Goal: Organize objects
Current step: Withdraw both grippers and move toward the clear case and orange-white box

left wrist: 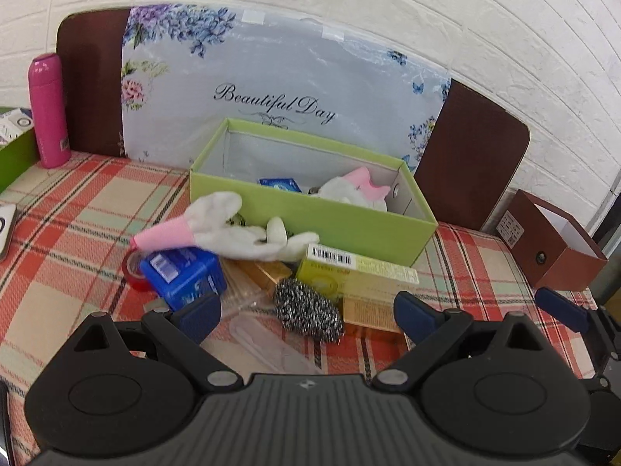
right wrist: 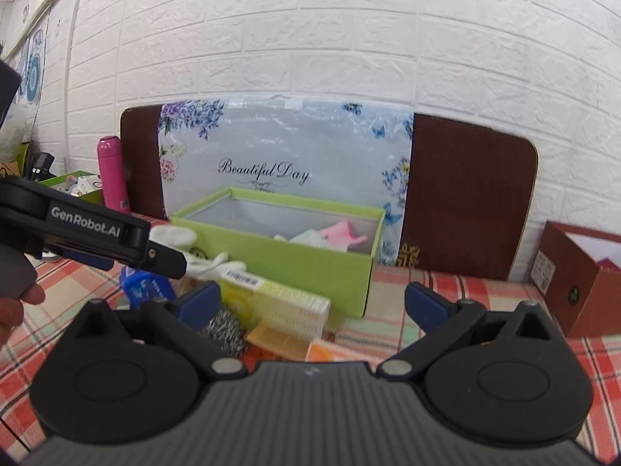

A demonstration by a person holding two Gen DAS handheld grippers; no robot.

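In the left wrist view, the green box (left wrist: 310,209) at mid-frame already holds a white-and-pink glove (left wrist: 355,188) and a blue packet (left wrist: 280,185), while a second glove (left wrist: 229,229), blue case (left wrist: 182,272), yellow carton (left wrist: 357,275) and steel scourer (left wrist: 308,308) lie piled on the desk (left wrist: 77,202) just before it, so most sorting seems left; the left gripper (left wrist: 306,310) hovers low over the scourer, jaws apart and empty. In the right wrist view, the same pile sits lower left of centre, and the right gripper (right wrist: 312,306) is level above the carton's end, jaws apart, nothing held.
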